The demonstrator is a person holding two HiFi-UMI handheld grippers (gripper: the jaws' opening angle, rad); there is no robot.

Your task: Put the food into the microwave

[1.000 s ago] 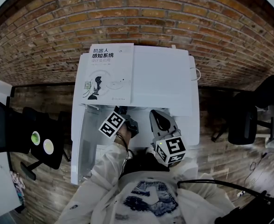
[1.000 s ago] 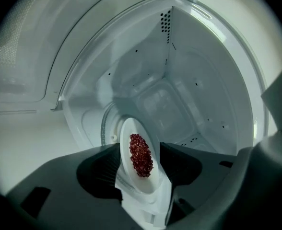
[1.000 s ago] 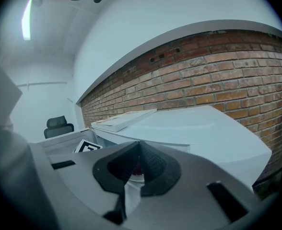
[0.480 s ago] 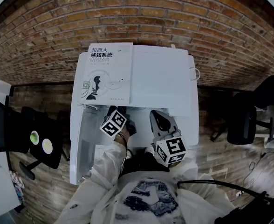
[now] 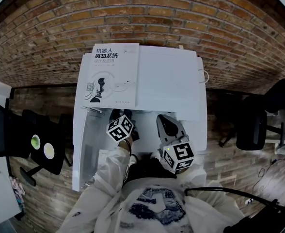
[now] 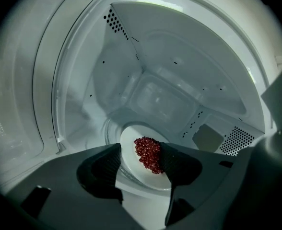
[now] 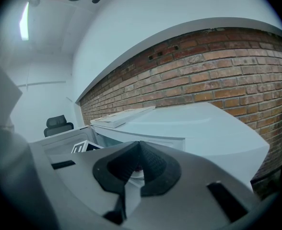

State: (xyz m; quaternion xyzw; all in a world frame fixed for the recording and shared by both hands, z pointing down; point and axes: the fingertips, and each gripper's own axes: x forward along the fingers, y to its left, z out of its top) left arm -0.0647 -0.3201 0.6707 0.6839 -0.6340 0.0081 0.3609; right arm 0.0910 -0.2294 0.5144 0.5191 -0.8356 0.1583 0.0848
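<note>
Sitting in the microwave [image 6: 179, 66], white plate [image 6: 129, 143] heaped with red seeds [image 6: 149, 155], left gripper [image 6: 140, 153] jaws apart, right gripper [image 7: 137, 166] closed.

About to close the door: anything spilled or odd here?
Nothing spilled: the red food sits heaped on the white plate, flat inside the microwave. Only oddity: a book lying on the microwave's top.

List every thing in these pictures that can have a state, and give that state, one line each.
Microwave, door open.
Plate, set down inside the microwave.
Food, heaped on the plate.
Left gripper, fingers apart, gripping nothing.
Right gripper, fingers together, empty.
Book, closed, lying flat on top of the microwave.
</note>
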